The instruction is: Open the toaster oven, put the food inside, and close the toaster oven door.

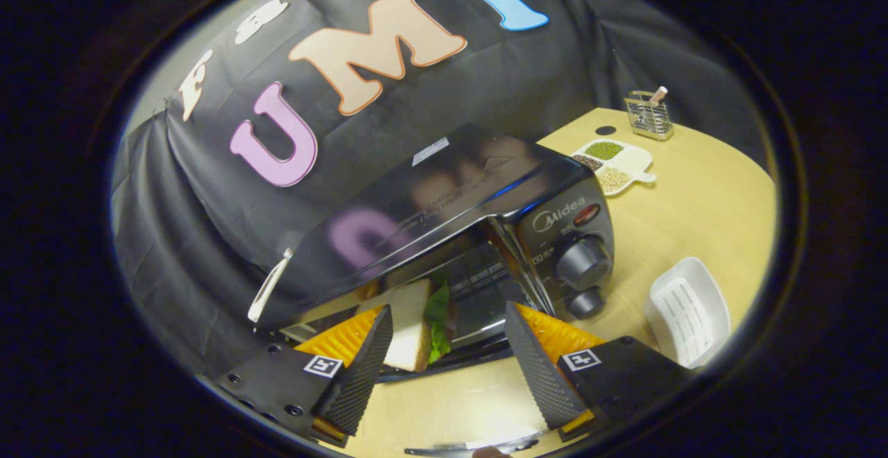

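The black toaster oven (444, 194) stands on the wooden table, its glossy top tilted across my view and its knobs (583, 264) on the right. Its mouth is open; a dark door edge (458, 364) lies along the bottom of it, and a curved metal handle (472, 447) shows near me. A sandwich (411, 333) of white bread and green lettuce rests in the oven mouth, just ahead of my fingers and close beside the left one. My gripper (447, 312) is open, its fingers wide apart, and only the left fingertip overlaps the bread.
To the right of the oven lies a white ribbed tray (687, 319). Further back are a white divided dish (614, 163) with beans and a wire holder (649, 116). The wooden table (701, 215) stretches to the right. A white strip (267, 291) is at the oven's left end.
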Tool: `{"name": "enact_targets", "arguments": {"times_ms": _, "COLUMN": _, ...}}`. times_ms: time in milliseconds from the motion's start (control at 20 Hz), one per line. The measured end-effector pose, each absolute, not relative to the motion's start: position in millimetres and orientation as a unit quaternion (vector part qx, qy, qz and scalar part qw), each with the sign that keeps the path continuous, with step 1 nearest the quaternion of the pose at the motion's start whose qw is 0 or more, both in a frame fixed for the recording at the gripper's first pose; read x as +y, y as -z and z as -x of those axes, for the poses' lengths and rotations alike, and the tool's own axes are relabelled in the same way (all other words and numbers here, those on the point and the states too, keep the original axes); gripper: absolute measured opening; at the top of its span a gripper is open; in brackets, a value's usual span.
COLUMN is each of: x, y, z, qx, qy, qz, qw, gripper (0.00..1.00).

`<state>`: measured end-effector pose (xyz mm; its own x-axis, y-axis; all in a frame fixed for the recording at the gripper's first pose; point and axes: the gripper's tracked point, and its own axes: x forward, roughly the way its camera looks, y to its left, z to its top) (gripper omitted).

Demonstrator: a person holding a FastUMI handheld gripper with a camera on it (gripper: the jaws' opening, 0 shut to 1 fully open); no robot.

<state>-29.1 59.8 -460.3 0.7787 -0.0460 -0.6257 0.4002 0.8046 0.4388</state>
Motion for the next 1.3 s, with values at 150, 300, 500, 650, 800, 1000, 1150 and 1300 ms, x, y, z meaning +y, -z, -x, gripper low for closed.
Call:
{"name": "enact_targets", "arguments": {"times_ms": 150, "x": 69, "y": 458, "z": 53, "qx": 0.338, "qy": 0.094, "qz": -0.256, "qw": 0.901, "gripper": 0.99}}
{"name": "enact_targets", "arguments": {"times_ms": 300, "x": 83, "y": 460, "z": 81, "qx": 0.371, "qy": 0.061, "qz": -0.223, "qw": 0.899, "gripper": 0.99}}
{"name": "enact_targets", "arguments": {"times_ms": 500, "x": 107, "y": 461, "z": 116, "qx": 0.409, "qy": 0.022, "qz": -0.185, "qw": 0.893, "gripper": 0.99}}
{"name": "enact_targets", "arguments": {"times_ms": 650, "x": 117, "y": 462, "z": 138, "qx": 0.43, "qy": -0.005, "qz": -0.173, "qw": 0.886, "gripper": 0.99}}
{"name": "enact_targets", "arguments": {"times_ms": 800, "x": 121, "y": 470, "z": 160, "qx": 0.461, "qy": -0.019, "qz": -0.175, "qw": 0.869, "gripper": 0.99}}
{"name": "enact_targets", "arguments": {"times_ms": 1000, "x": 113, "y": 488, "z": 186, "qx": 0.499, "qy": -0.029, "qz": -0.173, "qw": 0.849, "gripper": 0.99}}
{"name": "enact_targets", "arguments": {"times_ms": 1150, "x": 118, "y": 497, "z": 207, "qx": 0.528, "qy": -0.044, "qz": -0.161, "qw": 0.833, "gripper": 0.99}}
{"name": "enact_targets", "arguments": {"times_ms": 1300, "x": 119, "y": 513, "z": 222, "qx": 0.562, "qy": -0.059, "qz": -0.148, "qw": 0.812, "gripper": 0.99}}
